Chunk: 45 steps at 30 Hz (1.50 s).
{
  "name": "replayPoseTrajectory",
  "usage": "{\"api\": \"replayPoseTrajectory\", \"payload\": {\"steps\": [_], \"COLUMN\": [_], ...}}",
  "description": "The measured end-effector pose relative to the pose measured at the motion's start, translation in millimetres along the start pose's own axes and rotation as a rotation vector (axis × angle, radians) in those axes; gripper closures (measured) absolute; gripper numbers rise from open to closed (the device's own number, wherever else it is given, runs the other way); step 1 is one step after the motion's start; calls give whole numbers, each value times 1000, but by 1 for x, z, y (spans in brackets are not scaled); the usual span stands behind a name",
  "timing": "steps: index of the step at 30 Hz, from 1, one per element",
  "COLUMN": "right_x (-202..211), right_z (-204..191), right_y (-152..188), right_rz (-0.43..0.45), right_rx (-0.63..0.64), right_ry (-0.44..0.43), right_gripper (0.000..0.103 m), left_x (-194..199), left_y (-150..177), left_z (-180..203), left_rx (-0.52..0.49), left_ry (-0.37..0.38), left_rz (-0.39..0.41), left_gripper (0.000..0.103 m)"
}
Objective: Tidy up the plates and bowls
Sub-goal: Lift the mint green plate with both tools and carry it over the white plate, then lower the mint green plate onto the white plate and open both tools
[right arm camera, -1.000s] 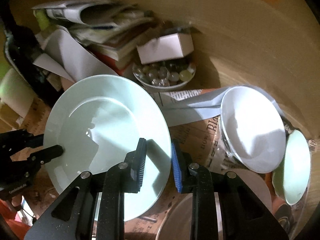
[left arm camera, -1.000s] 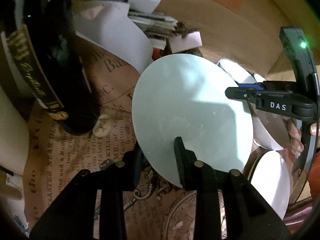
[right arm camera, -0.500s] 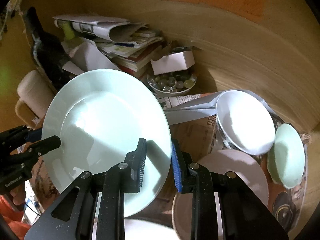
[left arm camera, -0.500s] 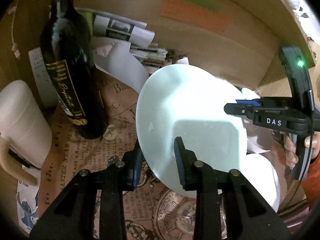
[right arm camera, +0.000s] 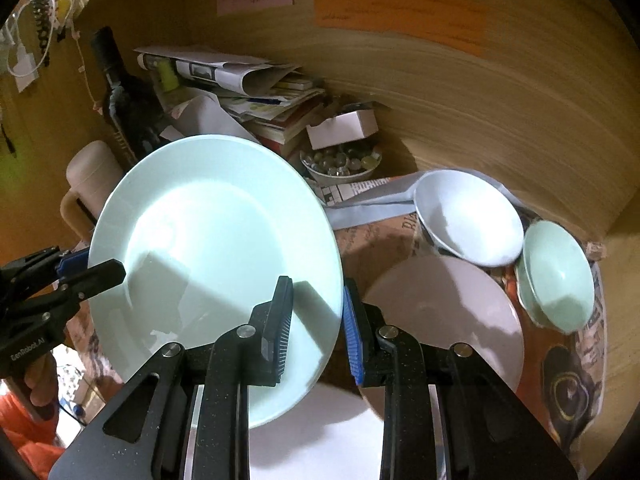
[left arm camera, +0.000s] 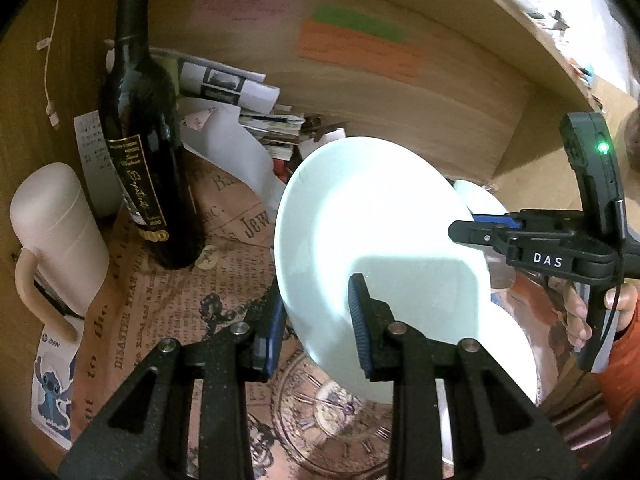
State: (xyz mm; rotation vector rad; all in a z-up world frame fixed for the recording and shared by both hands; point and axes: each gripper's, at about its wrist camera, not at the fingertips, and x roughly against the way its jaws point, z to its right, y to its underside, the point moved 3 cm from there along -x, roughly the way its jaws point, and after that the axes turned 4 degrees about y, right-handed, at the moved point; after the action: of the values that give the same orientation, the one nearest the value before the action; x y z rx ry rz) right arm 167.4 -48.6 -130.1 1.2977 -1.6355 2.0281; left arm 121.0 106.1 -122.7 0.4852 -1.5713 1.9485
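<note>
Holding pale green plate point(right arm camera: 208, 248) aloft, tilted on edge, above paper-covered desk surface point(left arm camera: 168, 312). Left gripper point(left arm camera: 316, 320) closed on plate's near rim, one pad each face. Right gripper point(right arm camera: 314, 328) straddling opposite rim; jaws look wider than the rim, grip not confirmed, contact cannot be told. Below and right in right wrist view: pinkish plate point(right arm camera: 448, 312) lying flat, white bowl point(right arm camera: 468, 216) and small green bowl point(right arm camera: 556, 276) leaning behind it, another white plate point(right arm camera: 316, 432) at bottom edge.

Recommended for step in hand: keep left grip firm until right jaws seat fully on rim; level plate before lowering; set down flat onto matching stack, avoiding wine bottle point(left arm camera: 140, 152) and mug point(left arm camera: 56, 236) at left.

Compared with one second ago: plate raised higher off surface, bottle and mug now fully in view, back panel notes point(right arm camera: 400, 8) visible; right jaws unchanged in spacing.
</note>
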Motion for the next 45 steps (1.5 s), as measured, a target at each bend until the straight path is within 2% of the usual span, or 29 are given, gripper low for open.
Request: {"api": "replayPoseTrajectory", "payload": {"steps": [20, 45], "right_x": [35, 34], "right_z": [25, 43], "right_y": [54, 124], "right_rz": [25, -35], "right_rx": [-67, -137], "right_ry": [-5, -18], "right_gripper": [80, 80], "left_x": [12, -7], "left_y": [22, 73], "left_z": [46, 73], "left_rx": [-33, -35], "left_ry": [15, 38], "left_rz": [-18, -121], "left_gripper": [73, 73]}}
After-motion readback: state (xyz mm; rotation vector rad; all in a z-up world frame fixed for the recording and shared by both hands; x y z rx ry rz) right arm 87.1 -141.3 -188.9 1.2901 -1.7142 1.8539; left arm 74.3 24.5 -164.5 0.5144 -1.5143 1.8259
